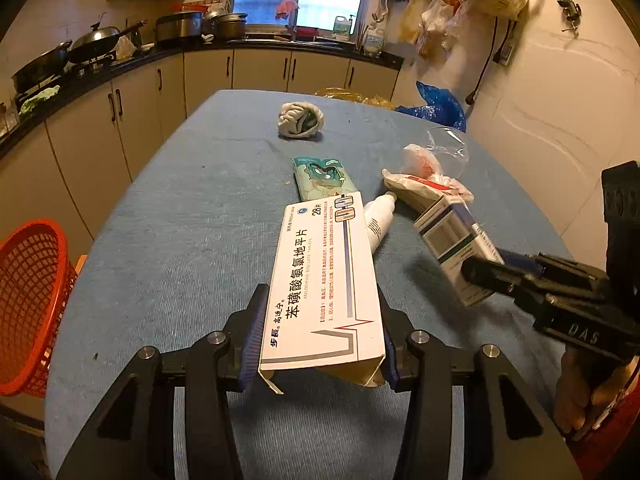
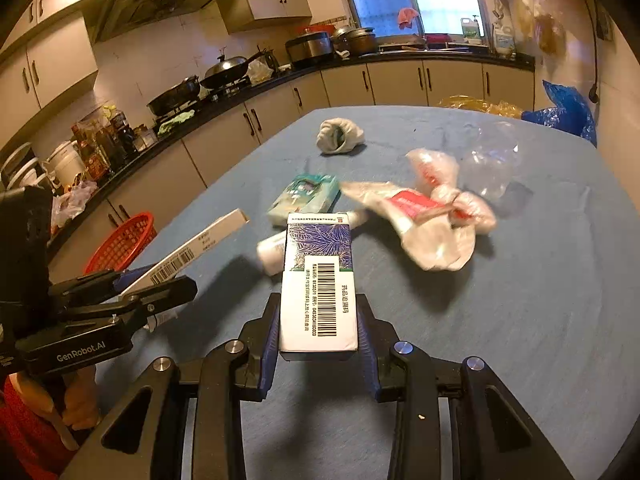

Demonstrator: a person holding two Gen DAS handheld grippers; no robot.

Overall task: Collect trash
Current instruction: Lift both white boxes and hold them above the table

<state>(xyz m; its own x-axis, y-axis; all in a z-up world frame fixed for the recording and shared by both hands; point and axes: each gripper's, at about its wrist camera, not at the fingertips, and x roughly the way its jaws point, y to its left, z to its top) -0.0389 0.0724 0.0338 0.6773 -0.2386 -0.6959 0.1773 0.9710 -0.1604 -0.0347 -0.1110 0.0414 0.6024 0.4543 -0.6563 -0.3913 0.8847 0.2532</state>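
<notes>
Gripping the long white carton [image 1: 324, 284] in our left gripper [image 1: 320, 344], we clamp the barcode box [image 2: 318, 300] in our right gripper [image 2: 318, 344], both near the white tube [image 1: 378, 218].

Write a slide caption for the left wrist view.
Left gripper clamps a long medicine box above the blue table.
</notes>
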